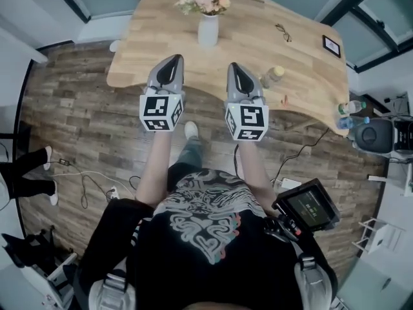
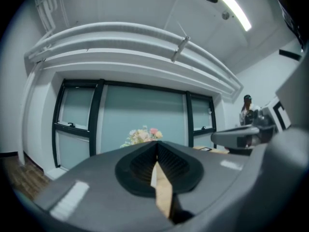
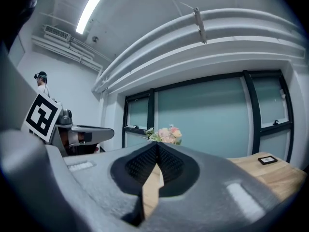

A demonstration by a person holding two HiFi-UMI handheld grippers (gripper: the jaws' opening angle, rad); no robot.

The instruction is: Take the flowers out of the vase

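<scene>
A white vase (image 1: 208, 30) stands at the far side of the wooden table (image 1: 161, 31), holding a bunch of pink and cream flowers (image 1: 204, 0). My left gripper (image 1: 173, 62) and right gripper (image 1: 233, 69) hover side by side over the table's near edge, both shut and empty, pointing toward the vase and well short of it. The flowers (image 2: 143, 135) peek over the closed jaws in the left gripper view. They also show as a small bunch of flowers (image 3: 165, 134) just above the tips in the right gripper view; the vase is hidden there.
On the table lie a pair of glasses (image 1: 282, 31), a small framed picture (image 1: 331, 44), a bottle (image 1: 271, 77) near my right gripper, and more bottles (image 1: 349, 107) at the right end. Cables (image 1: 90, 183) trail on the wood floor. A black bin (image 1: 374, 136) stands at right.
</scene>
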